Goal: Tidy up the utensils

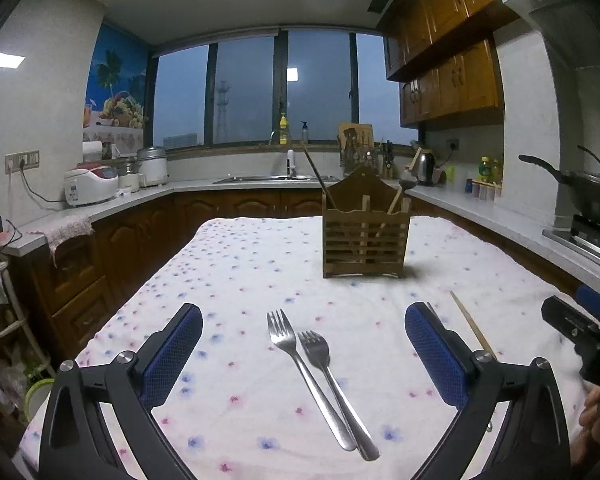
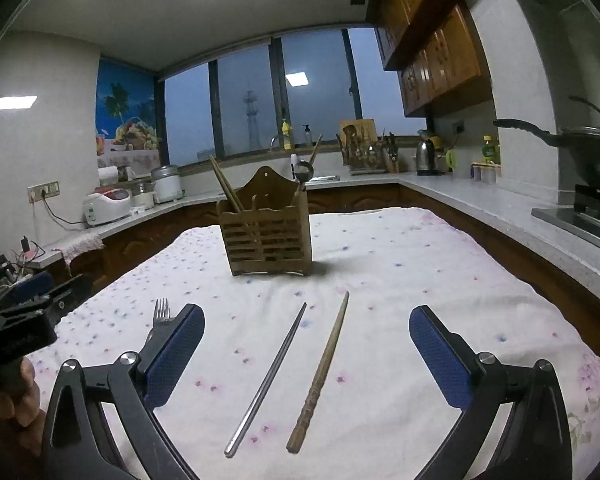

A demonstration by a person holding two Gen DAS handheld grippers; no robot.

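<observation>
Two steel forks (image 1: 312,376) lie side by side on the floral cloth between the fingers of my left gripper (image 1: 303,316), which is open and empty above them. A steel chopstick (image 2: 266,380) and a wooden chopstick (image 2: 320,376) lie between the fingers of my right gripper (image 2: 306,318), also open and empty. The wooden utensil caddy (image 1: 365,232) stands upright further back on the table; in the right wrist view (image 2: 266,232) it holds chopsticks and a ladle. One fork's tines (image 2: 162,312) show left of the right gripper.
The table (image 1: 240,264) is covered by a white floral cloth. Wooden cabinets and counters surround it on the left, back and right. A wok (image 1: 588,196) sits on the stove at right. The other gripper's body (image 1: 580,328) is at the right edge.
</observation>
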